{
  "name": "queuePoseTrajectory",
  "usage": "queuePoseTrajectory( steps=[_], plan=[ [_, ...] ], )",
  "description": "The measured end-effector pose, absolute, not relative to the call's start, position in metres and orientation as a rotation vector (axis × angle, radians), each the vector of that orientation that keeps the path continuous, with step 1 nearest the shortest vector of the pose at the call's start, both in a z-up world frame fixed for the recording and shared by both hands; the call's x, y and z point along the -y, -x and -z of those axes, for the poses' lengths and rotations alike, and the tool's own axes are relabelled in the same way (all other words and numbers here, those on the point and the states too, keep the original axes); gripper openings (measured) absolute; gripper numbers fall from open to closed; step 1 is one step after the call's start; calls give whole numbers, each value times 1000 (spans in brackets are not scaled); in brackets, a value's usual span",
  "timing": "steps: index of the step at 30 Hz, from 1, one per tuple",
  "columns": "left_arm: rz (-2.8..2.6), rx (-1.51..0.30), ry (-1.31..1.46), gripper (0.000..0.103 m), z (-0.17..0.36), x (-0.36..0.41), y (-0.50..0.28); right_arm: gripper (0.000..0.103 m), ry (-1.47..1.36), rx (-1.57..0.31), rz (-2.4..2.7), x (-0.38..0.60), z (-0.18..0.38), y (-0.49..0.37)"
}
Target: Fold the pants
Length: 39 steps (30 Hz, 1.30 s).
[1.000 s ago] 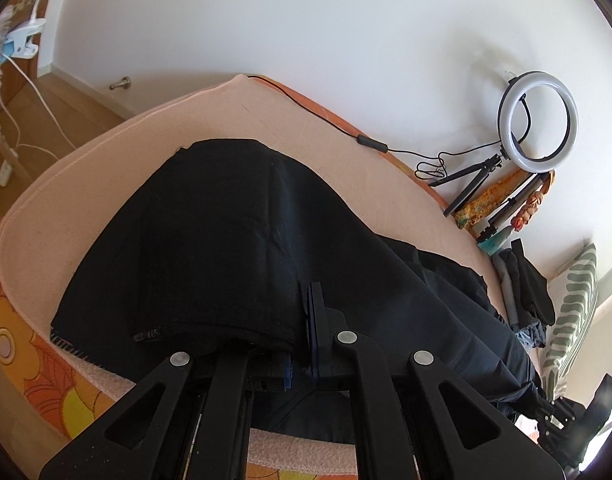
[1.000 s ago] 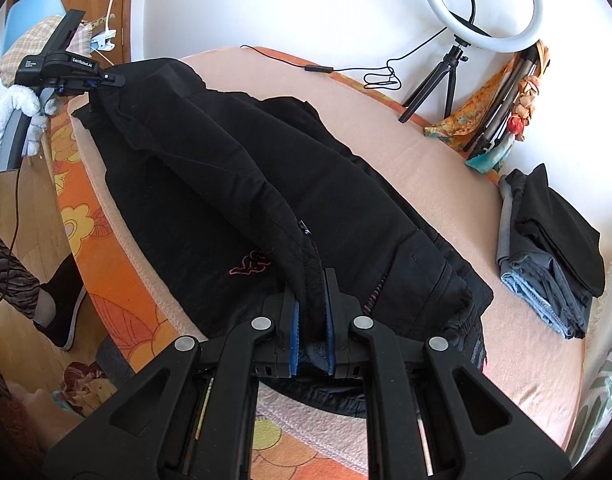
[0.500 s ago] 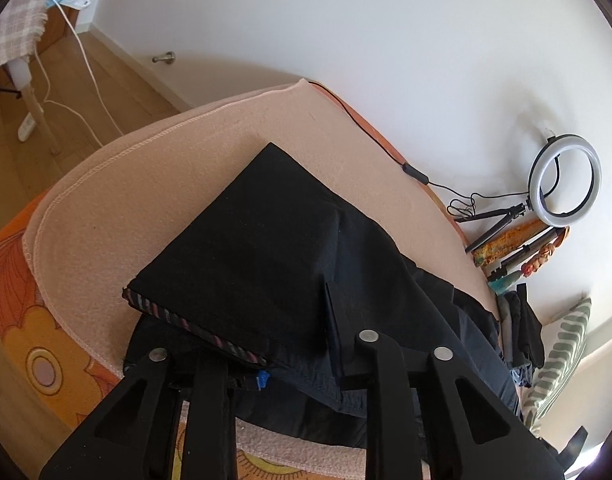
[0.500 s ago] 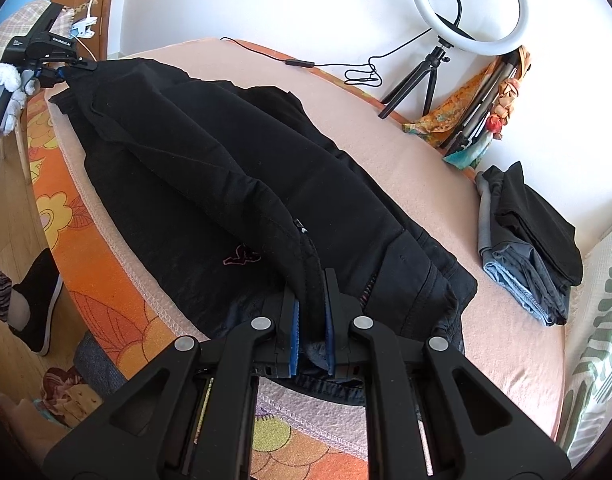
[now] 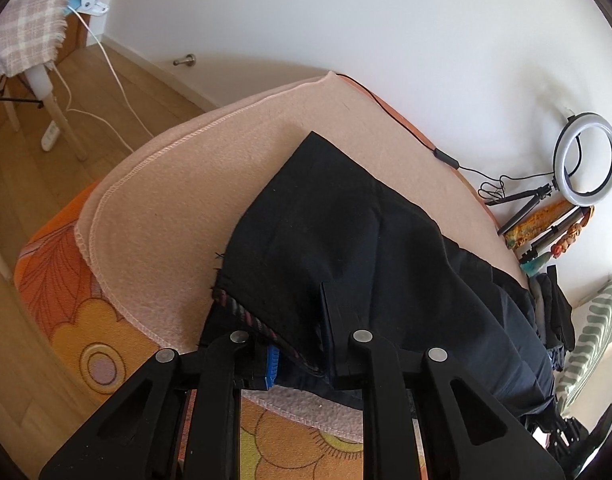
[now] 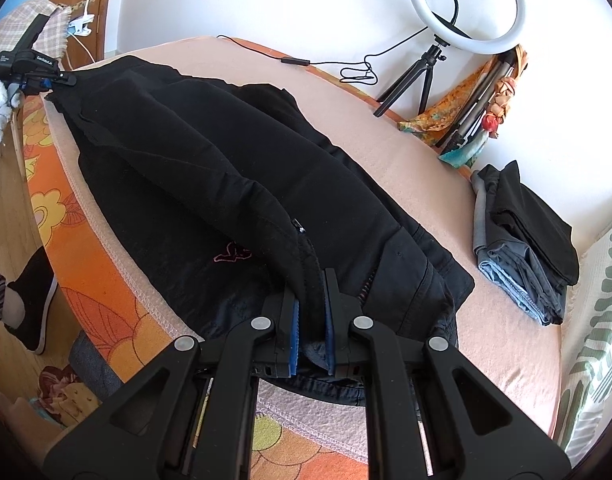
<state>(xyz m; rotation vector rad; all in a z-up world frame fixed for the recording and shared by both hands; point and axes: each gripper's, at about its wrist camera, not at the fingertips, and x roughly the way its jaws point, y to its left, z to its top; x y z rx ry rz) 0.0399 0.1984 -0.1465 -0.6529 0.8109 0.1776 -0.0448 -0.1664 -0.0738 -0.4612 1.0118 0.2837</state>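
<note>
Now, left wrist view: left gripper (image 5: pixel 298 344) nipping the black pants (image 5: pixel 345 232) hem — draped over pink blanket (image 5: pixel 178 216). Right wrist view: right gripper (image 6: pixel 310 320) clamped narrow on waistband fabric, pants stretched far left; folded clothes (image 6: pixel 521 240) right.

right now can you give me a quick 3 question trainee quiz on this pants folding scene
1. True or false: the right gripper is shut on the black pants.
2. What lies beside the pillow at the blanket's far right? A) folded clothes B) a book C) shoes
3. Which end of the pants does the left gripper hold?

Key
1. True
2. A, the stack of folded clothes
3. The hem end, lifted over the blanket
</note>
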Motion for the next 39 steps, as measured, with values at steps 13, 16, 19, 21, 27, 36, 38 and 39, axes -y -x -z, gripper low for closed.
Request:
queuePoseTrajectory(
  steps=[13,16,19,21,27,36,38,39],
  plan=[
    [-162,-708,490,32,94,-168,-36,31,329,-1061,-356,181,67,59],
    [-15,-715,461,36,81,-130,-47,59,223,-1019,-353,195,49,67],
    [157,-758,411,38,78,-79,-61,62,83,-997,-347,217,36,71],
    [264,-792,389,38,80,-45,-68,62,9,-1004,-293,236,34,70],
    [513,-925,268,38,93,51,-82,62,-235,-1047,-104,308,43,51],
    [654,-1022,129,38,116,117,-82,66,-359,-1115,1,373,83,-8],
    [657,-1032,111,38,121,121,-80,68,-357,-1130,-4,377,94,-21],
    [657,-1035,101,38,122,123,-80,69,-339,-1140,-2,377,99,-27]
  ],
)
